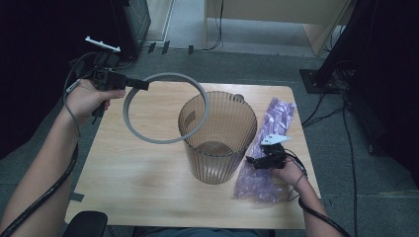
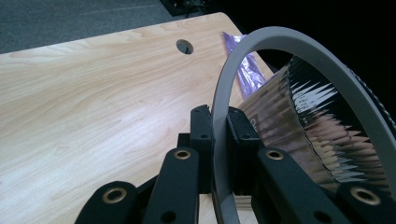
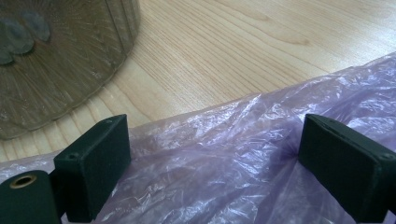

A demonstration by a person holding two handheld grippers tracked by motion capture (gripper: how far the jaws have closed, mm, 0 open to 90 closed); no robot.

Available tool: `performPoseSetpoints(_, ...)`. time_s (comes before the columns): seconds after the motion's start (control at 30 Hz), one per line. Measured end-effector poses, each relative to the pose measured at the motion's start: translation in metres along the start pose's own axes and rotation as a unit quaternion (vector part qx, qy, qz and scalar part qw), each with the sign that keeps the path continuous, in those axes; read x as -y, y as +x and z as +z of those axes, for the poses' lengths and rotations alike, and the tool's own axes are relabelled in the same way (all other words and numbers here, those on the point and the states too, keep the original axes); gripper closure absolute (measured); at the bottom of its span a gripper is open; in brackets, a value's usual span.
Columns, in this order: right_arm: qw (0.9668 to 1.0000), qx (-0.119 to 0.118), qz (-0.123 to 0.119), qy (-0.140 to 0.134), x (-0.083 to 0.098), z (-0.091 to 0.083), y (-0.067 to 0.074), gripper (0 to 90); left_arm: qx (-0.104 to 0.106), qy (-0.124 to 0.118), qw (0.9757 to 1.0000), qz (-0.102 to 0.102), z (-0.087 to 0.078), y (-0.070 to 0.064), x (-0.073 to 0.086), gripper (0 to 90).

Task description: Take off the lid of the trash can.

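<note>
There is one wooden worktop. On it stands one big see-through brown bin with ribbed sides. It stands upright near the middle of the worktop, and its open top faces up.

There is one purple plastic bag. It lies flat and crinkly on the worktop, just beside the bin, on the right side in the high view. It reaches from the far edge of the worktop to near the front edge.

There is one grey ring. It is a thin round hoop, about as wide as the top of the bin. It is up in the air and tilted. Its right part hangs over the bin's rim, and its left part sticks out over the bare wood.

There are two grippers, one in each hand.

The left gripper holds the ring. Its jaws are nearly closed and pinch the ring's thin band between them. In the left gripper view, the grey band runs right up through the gap between the two black jaws. The person's left hand is lifted above the far left corner of the worktop, with the forearm reaching in from the bottom left. The gripper points sideways toward the bin.

The right gripper is low over the bag, close to the bin's side. Its jaws are spread wide, one on each side of a bump of purple plastic. They are not squeezing it. The right hand rests near the front right of the worktop.
</note>
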State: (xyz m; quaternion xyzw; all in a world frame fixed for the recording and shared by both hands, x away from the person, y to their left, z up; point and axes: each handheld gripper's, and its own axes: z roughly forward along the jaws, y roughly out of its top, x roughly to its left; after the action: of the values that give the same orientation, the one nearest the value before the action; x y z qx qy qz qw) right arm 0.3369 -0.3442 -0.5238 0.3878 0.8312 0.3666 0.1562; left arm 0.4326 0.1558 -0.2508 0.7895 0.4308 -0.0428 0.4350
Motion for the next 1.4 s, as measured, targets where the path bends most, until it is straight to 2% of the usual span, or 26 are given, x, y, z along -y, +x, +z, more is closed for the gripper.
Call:
performPoseSetpoints(0.3, 1.0000, 0.000, 0.000, 0.000, 0.000, 0.000, 0.000, 8.9, -0.001, -0.012, 0.9998, -0.016, -0.011, 0.010, 0.007, 82.9)
performPoseSetpoints(0.9, 1.0000, 0.000, 0.000, 0.000, 0.000, 0.000, 0.000, 8.9, -0.014, -0.016, 0.9993, -0.031, -0.020, 0.024, 0.017, 82.9)
performPoseSetpoints(1.4, 1.0000, -0.001, -0.002, 0.000, 0.000, 0.001, 0.000, 8.5, -0.031, -0.036, 0.9976, -0.050, -0.034, 0.041, 0.033, 83.0)
